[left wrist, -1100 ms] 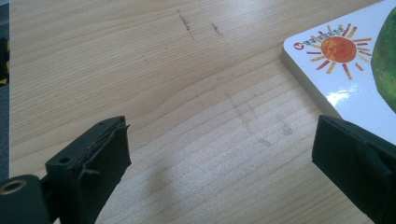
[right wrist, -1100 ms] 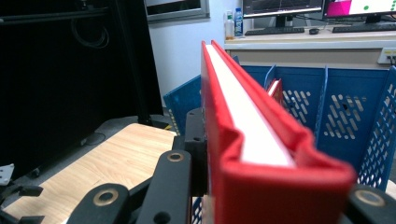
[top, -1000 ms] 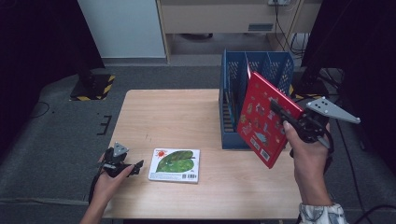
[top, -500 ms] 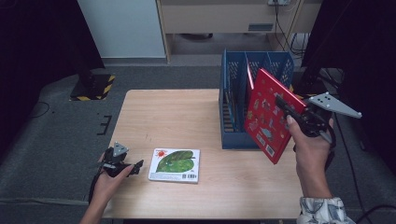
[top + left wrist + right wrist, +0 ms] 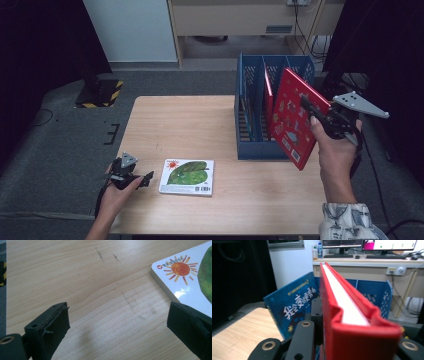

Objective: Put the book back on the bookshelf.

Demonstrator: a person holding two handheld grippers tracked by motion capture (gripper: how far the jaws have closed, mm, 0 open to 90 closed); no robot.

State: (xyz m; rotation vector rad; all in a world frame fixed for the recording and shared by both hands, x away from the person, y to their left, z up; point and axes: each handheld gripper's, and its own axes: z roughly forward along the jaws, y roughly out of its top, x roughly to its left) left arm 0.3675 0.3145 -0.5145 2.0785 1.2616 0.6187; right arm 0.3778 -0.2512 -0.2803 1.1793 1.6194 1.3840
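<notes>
My right gripper is shut on a red hardcover book and holds it upright in the air, by the right front of the blue slotted rack. In the right gripper view the red book is edge-on between my jaws, with a blue book leaning in the rack behind it. A white book with a green leaf cover lies flat near the table's front edge. My left gripper rests open on the table just left of it; its jaws hold nothing, and the book's corner lies by the right jaw.
The wooden table has bare room to the left of the rack. A thin red-edged book stands in the rack. A desk with cables and monitors stands behind the table, and grey floor lies around it.
The right hand has carried the red book slightly right and up, closer to the rack's right side. The left hand and the leaf book have not moved.
</notes>
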